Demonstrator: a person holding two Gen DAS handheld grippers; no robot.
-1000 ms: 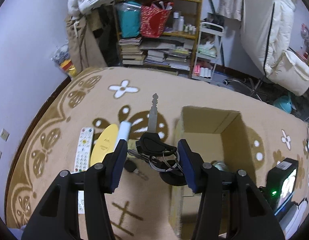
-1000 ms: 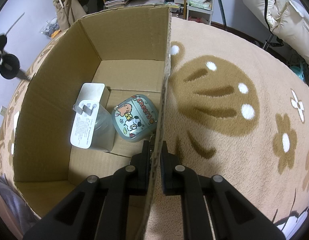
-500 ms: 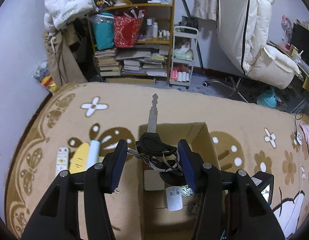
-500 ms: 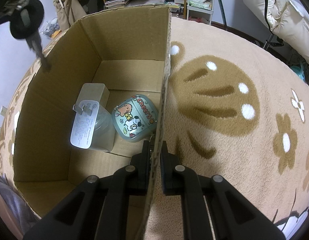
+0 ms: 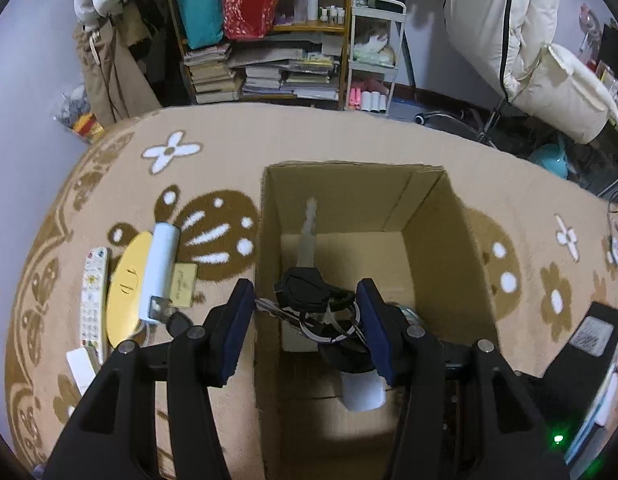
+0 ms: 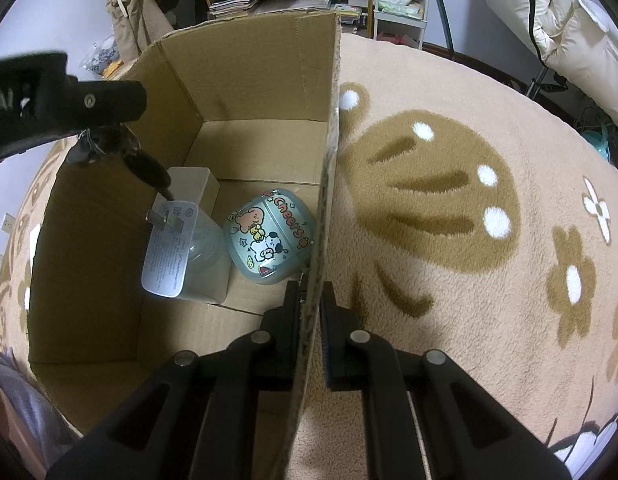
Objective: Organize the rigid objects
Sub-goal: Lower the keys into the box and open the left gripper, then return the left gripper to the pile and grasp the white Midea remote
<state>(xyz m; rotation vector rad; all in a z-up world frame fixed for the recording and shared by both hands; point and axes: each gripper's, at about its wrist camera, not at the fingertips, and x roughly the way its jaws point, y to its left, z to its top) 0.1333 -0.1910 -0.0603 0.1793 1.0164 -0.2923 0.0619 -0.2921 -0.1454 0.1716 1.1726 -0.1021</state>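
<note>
An open cardboard box (image 5: 349, 188) stands on the patterned carpet. My left gripper (image 5: 305, 312) is shut on a bunch of keys (image 5: 305, 292) with a black fob, its long key pointing forward over the box's inside. In the right wrist view the keys (image 6: 145, 168) hang just inside the box's left wall, above a white charger (image 6: 177, 244). A teal cartoon-printed case (image 6: 269, 236) lies beside the charger on the box floor. My right gripper (image 6: 311, 300) is shut on the box's right wall (image 6: 329, 160).
Left of the box lie a white remote (image 5: 93, 292), a yellow oval thing (image 5: 127, 288), a white cylinder (image 5: 161, 264), a small gold box (image 5: 185, 284) and a black key (image 5: 177, 322). A bookshelf (image 5: 269, 40) stands behind.
My left gripper has carried the key bunch rightwards from the carpet to above the box's inside, then lower. The right gripper and the box have not moved.
</note>
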